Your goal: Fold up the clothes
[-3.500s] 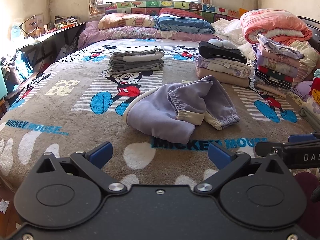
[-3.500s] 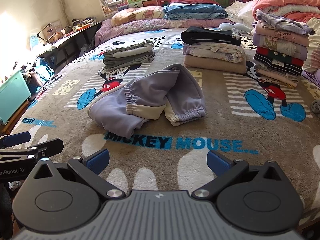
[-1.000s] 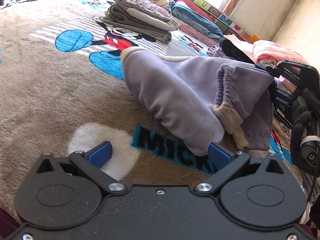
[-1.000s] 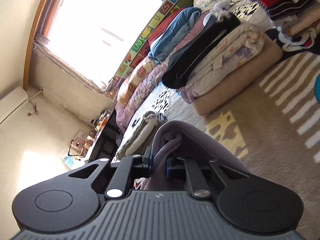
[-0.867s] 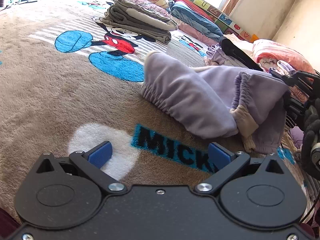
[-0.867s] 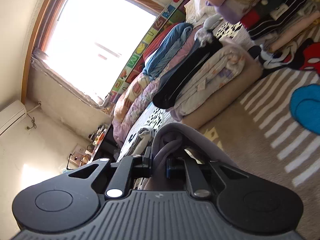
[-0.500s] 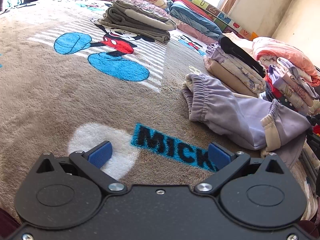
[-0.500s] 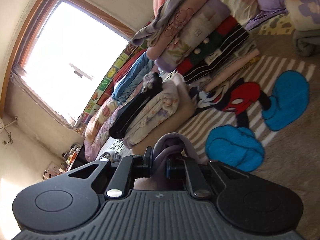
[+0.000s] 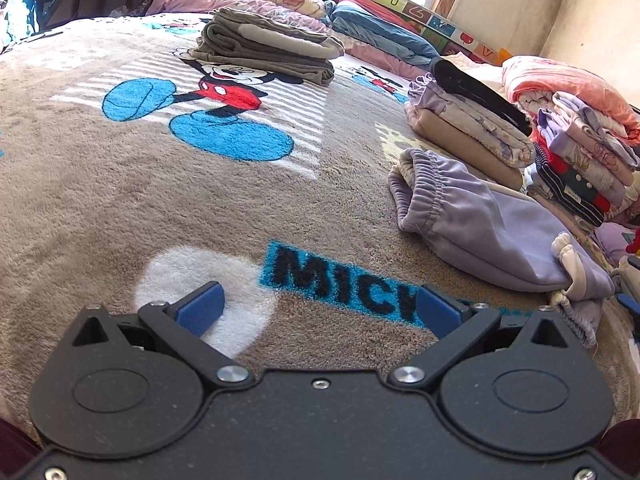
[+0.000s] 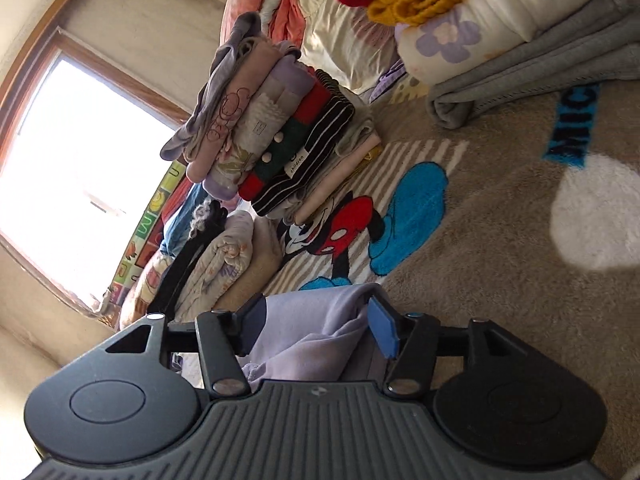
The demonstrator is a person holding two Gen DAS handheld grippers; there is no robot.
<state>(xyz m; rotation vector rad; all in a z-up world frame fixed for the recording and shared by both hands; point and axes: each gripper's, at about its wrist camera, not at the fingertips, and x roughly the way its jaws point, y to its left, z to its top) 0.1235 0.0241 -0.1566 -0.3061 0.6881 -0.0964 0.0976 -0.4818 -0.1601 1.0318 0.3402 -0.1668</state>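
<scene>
Lavender sweatpants point(image 9: 480, 232) with cream cuffs lie bunched on the brown Mickey Mouse blanket point(image 9: 120, 200), at the right in the left wrist view, close to the folded piles. My left gripper point(image 9: 320, 308) is open and hovers low over the blanket, left of the pants and apart from them. My right gripper point(image 10: 316, 324) is open and turned on its side. A fold of the lavender sweatpants point(image 10: 312, 336) lies loose between its blue pads point(image 10: 382, 330).
A grey folded pile point(image 9: 272, 46) sits at mid-bed, and a beige and floral pile point(image 9: 468, 124) with a black garment on top lies behind the pants. A tall striped stack point(image 10: 288, 148), a grey folded blanket point(image 10: 520, 76) and bedding crowd the right side.
The right gripper, shut on the pants, dragged them rightward across the bed to beside the piles. Its fingers have since spread apart. The left gripper stayed open and barely moved.
</scene>
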